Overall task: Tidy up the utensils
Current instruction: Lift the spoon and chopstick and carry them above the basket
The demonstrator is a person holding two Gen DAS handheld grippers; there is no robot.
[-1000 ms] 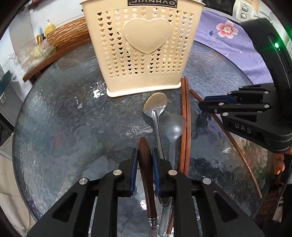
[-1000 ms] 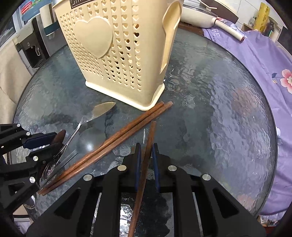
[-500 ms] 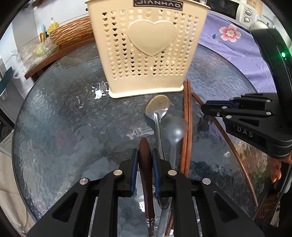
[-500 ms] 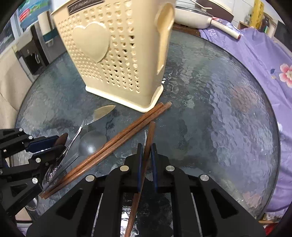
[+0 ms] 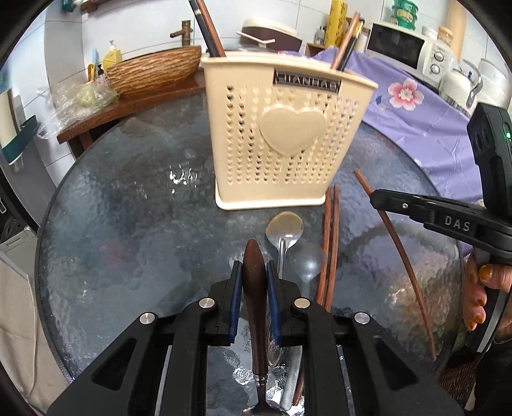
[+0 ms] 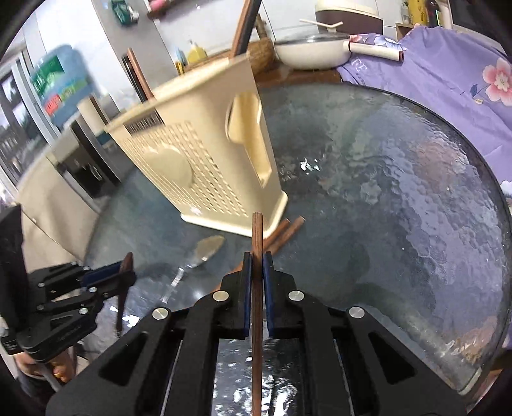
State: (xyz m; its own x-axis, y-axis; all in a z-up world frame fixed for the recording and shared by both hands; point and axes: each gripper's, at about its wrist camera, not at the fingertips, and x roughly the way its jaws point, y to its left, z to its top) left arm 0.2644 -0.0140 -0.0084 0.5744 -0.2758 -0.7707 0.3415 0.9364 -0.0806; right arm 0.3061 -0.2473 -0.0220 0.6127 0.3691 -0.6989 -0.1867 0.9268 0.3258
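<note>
The cream holder (image 5: 283, 137) stands upright near the middle of the glass worktop (image 5: 121, 224) and blocks the straight way across it. Chopsticks (image 5: 209, 30) already rise from its top at both ends, narrowing the mouth. In front of its base lie two metal spoons (image 5: 284, 230) and a pair of chopsticks (image 5: 329, 243), close together, leaving little room between them. To the holder's left the glass lies bare up to the rim. On its right, the right tongs (image 5: 376, 196) hang over the worktop.
</note>
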